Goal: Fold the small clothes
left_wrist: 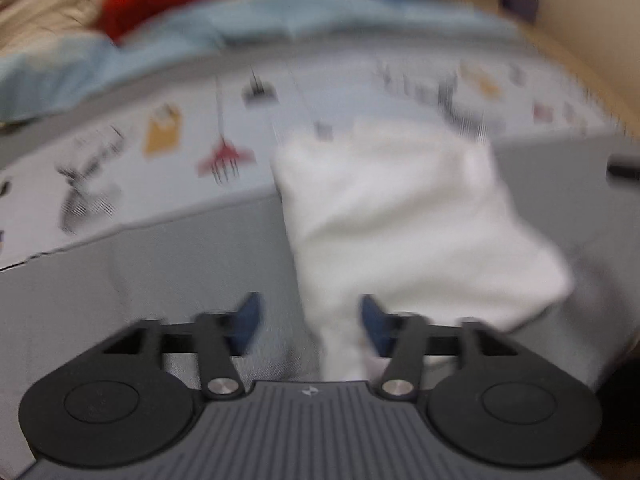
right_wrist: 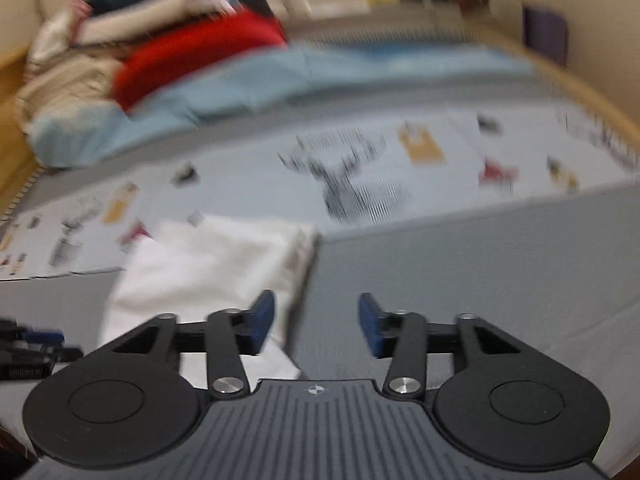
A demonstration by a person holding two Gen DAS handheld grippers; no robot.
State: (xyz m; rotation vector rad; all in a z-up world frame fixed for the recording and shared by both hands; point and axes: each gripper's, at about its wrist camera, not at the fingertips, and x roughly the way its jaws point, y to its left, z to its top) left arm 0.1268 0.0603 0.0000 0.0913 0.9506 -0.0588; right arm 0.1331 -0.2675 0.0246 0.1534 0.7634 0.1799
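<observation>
A small white garment [left_wrist: 404, 220] lies on the grey surface, its far end on a printed sheet. In the left wrist view its near corner runs down between the blue pads of my left gripper [left_wrist: 310, 326], which is open and not closed on it. In the right wrist view the white garment [right_wrist: 208, 268] lies left of centre. My right gripper [right_wrist: 316, 326] is open; its left pad [right_wrist: 262, 322] is over the garment's right edge and the right pad is over bare grey surface. Both views are blurred by motion.
A pale printed sheet [right_wrist: 360, 176] with small pictures covers the middle of the grey surface [right_wrist: 480, 264]. Behind it lie a light blue cloth [right_wrist: 280, 84], a red garment [right_wrist: 192, 56] and a pile of beige and dark clothes [right_wrist: 100, 28]. A wooden rim [right_wrist: 592, 92] curves along the right.
</observation>
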